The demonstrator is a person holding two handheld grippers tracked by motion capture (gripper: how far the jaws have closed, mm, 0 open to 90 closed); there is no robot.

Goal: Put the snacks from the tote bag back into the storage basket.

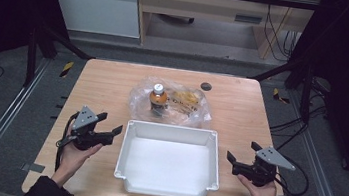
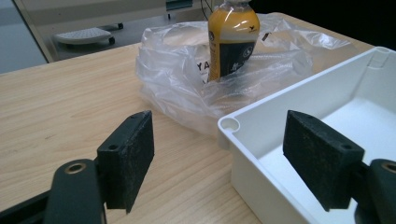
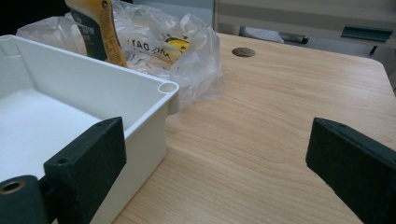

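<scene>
White tray [image 1: 165, 182] sits between bagged bottle [image 1: 158, 97] and the person.

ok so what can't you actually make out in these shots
- Bottle cap: cut off by the top edge in both gripper views.
- Bottle label text: too small in the high view, turned away in the left gripper view.
- Yellow packet inside the plastic bag: blurred by crinkled film.
- Bottle base: hidden behind the white tray wall in the right gripper view.

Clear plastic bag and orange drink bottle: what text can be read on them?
"YA": partial print on the clear plastic bag, left gripper view.
"DAY": upside-down print on the same bag, right gripper view.
Dark label on the orange drink bottle: too small and blurred to read.
</scene>
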